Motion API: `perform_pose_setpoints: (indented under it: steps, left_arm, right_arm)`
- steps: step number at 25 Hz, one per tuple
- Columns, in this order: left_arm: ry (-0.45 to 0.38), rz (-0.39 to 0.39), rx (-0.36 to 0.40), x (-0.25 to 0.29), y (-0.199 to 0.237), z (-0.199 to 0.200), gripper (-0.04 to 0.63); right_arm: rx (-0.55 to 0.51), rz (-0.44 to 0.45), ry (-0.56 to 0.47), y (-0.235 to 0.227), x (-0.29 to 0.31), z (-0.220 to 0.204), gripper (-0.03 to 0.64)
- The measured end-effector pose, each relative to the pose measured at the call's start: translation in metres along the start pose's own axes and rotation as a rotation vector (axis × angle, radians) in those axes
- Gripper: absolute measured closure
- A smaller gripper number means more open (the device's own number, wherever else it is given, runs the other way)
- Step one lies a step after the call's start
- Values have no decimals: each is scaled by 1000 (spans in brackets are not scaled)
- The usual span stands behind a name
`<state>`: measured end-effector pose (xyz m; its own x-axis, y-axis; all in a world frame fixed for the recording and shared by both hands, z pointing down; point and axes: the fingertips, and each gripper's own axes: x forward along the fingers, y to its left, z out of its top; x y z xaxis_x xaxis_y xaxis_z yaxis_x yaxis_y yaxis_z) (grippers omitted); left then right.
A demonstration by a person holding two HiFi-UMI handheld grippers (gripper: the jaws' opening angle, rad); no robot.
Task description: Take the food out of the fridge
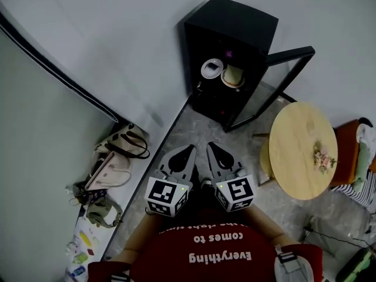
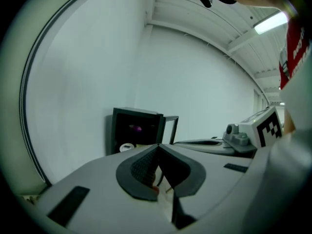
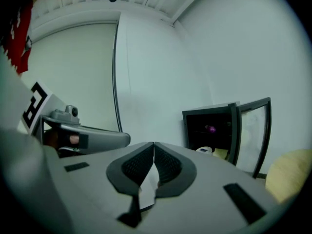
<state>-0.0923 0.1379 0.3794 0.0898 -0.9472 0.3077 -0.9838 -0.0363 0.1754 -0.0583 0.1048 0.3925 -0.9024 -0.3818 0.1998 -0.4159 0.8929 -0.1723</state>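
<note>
A small black fridge (image 1: 232, 51) stands against the wall, its glass door (image 1: 276, 84) swung open to the right. On its shelf sit a white round dish (image 1: 211, 68) and a cream-coloured food item (image 1: 233, 76). My left gripper (image 1: 189, 150) and right gripper (image 1: 210, 145) are side by side, well short of the fridge, pointing at it, both shut and empty. In the left gripper view the left gripper (image 2: 158, 146) faces the fridge (image 2: 136, 130) with the dish (image 2: 127, 147) showing. In the right gripper view the right gripper (image 3: 154, 144) sees the fridge (image 3: 212, 128) and door (image 3: 256, 130).
A round wooden table (image 1: 302, 148) with a small flower sprig (image 1: 323, 157) stands right of the fridge door. Bags (image 1: 117, 151) and small items lie along the wall at the left. An orange seat with clothes (image 1: 355, 157) is at the far right.
</note>
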Motion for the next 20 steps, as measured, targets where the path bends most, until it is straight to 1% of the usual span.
perform_pose_setpoints:
  steps: [2, 3, 6, 9, 11, 12, 14, 16, 18, 20]
  left_arm:
    - [19, -49, -43, 22, 15, 1, 594]
    - [25, -70, -51, 34, 22, 4, 595]
    - [46, -143, -34, 75, 38, 18, 595]
    - [35, -218, 2, 113, 55, 47, 595]
    - [31, -234, 5, 133, 75, 60, 594]
    - [37, -233, -10, 143, 86, 62, 594]
    - [71, -228, -73, 163, 110, 57, 594]
    - [119, -237, -153, 186, 131, 47, 595]
    - [163, -251, -243, 209, 153, 35, 595]
    - [199, -261, -353, 237, 174, 20, 594]
  right_arm:
    - [12, -33, 29, -11, 19, -6, 604]
    - [19, -49, 37, -17, 28, -7, 604]
    - [38, -116, 56, -41, 57, -7, 604]
    - [42, -189, 64, -67, 91, 3, 604]
    - [34, -228, 60, -80, 114, 13, 604]
    - [29, -249, 59, -86, 124, 16, 604]
    - [26, -293, 68, -99, 142, 19, 604]
    - [38, -337, 83, -111, 156, 18, 604]
    - [74, -376, 81, -120, 168, 18, 604]
    - [121, -413, 67, -127, 173, 20, 604]
